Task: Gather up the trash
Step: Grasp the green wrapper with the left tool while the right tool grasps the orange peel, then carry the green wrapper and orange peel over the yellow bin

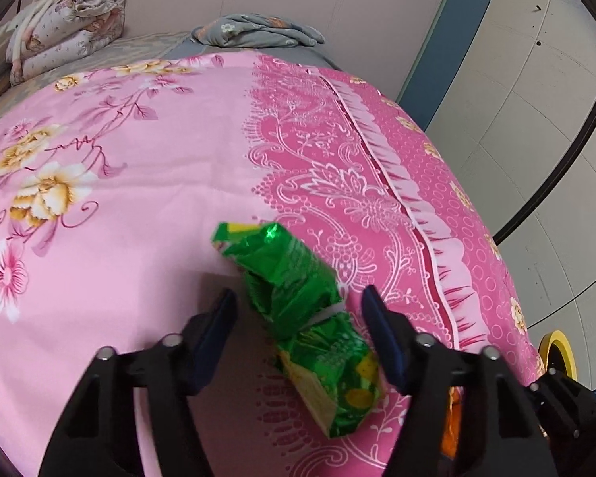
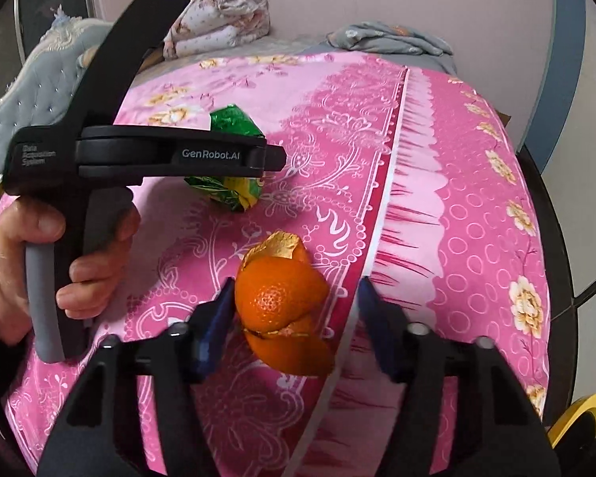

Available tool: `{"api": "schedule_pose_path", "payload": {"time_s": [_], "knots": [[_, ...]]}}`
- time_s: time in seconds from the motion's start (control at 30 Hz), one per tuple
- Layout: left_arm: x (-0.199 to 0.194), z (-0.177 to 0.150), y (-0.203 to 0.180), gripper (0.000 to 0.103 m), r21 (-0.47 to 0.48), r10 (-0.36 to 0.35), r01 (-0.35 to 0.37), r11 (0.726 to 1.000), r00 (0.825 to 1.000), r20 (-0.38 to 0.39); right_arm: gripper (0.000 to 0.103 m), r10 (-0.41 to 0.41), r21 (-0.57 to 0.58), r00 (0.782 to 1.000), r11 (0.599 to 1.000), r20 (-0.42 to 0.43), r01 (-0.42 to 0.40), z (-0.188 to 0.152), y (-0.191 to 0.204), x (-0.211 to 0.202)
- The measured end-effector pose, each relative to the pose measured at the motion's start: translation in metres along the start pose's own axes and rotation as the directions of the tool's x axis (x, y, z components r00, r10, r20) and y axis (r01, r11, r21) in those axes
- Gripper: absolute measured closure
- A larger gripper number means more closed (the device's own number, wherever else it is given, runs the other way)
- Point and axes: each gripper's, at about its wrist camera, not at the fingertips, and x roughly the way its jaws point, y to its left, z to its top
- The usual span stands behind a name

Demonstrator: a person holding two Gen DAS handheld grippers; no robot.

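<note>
A crumpled green snack wrapper (image 1: 302,318) lies on the pink flowered bedspread (image 1: 139,198). My left gripper (image 1: 298,306) is open, with one finger on each side of the wrapper. The wrapper also shows in the right wrist view (image 2: 226,187), partly hidden behind the left gripper's black body (image 2: 171,155), which a hand holds. An orange peel (image 2: 282,306) lies on the bedspread (image 2: 457,218). My right gripper (image 2: 294,298) is open around the peel, with its left finger (image 2: 218,318) close against it.
A folded floral quilt (image 1: 67,24) and a grey cloth (image 1: 254,31) lie at the far end of the bed. The bed edge drops off at the right to a tiled floor (image 1: 556,159). A yellow rim (image 2: 576,417) shows at the lower right.
</note>
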Motion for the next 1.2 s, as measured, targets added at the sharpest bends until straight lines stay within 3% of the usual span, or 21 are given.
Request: {"api": "schedule_pose_path", "payload": {"time_s": [0.07, 0.23, 0.8, 1.2], "knots": [[-0.001, -0.001, 0.0, 0.058, 0.001, -0.012, 0.012, 1.0, 1.0, 0.006, 0.066, 0.017, -0.002, 1.0, 1.0, -0.002, -0.017, 0.001, 0.001, 0.002], [-0.005, 0.0, 0.0, 0.064, -0.001, -0.025, 0.025, 1.0, 0.999, 0.026, 0.072, 0.021, -0.008, 1.0, 1.0, 0.022, -0.021, -0.001, 0.003, -0.005], [-0.075, 0.002, -0.03, 0.065, 0.049, -0.034, 0.029, 0.998, 0.993, 0.11, 0.073, -0.054, 0.082, 0.992, 0.996, 0.114, 0.044, -0.016, -0.011, -0.09], [-0.127, -0.012, -0.085, 0.065, 0.117, -0.086, 0.068, 0.991, 0.984, 0.153, 0.073, -0.161, 0.219, 0.963, 0.969, 0.214, 0.113, -0.041, -0.05, -0.186]]}}
